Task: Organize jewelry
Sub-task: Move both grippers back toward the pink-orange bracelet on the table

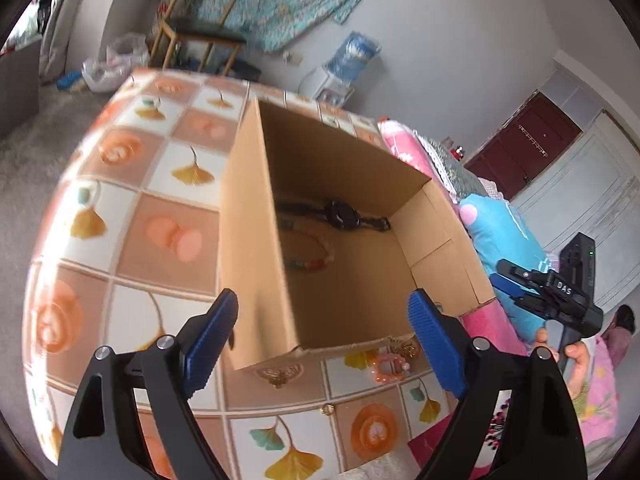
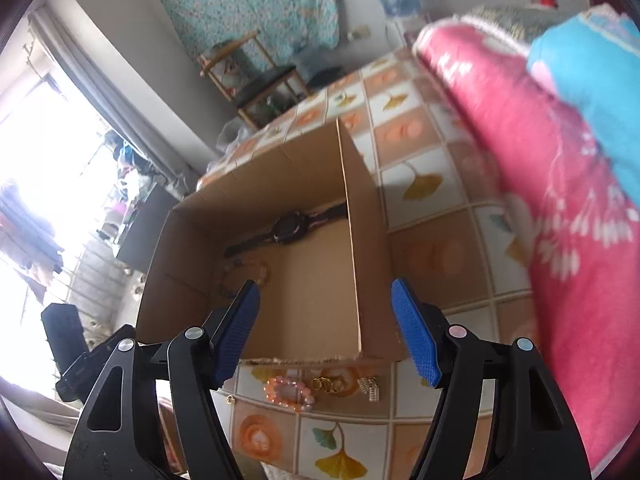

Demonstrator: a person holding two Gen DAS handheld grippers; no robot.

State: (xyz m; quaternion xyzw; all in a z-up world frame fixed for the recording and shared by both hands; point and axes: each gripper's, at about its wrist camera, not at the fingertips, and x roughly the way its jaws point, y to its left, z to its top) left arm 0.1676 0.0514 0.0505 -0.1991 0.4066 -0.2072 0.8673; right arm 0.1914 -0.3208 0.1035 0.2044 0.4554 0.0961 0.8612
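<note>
Both claws, left claw (image 1: pixel 322 332) and right claw (image 2: pixel 324 324), hang released and empty over an open cardboard box (image 2: pixel 312 280) on the tiled bench (image 1: pixel 168 236), a black wristwatch (image 2: pixel 288 226) and a beaded bracelet (image 1: pixel 308 258) already inside. Loose pieces lie just outside the box's near wall at 6 o'clock: an orange bead bracelet (image 2: pixel 289 394), a gold chain (image 2: pixel 330 384) and a small gold clip (image 2: pixel 370 388) (details are blurred). Probably best to lower the right claw straight over the orange bracelet, pinching one side of the ring, not its hollow.

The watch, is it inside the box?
Yes, the black watch lies on the floor of the open cardboard box, beside a bead bracelet.
</note>
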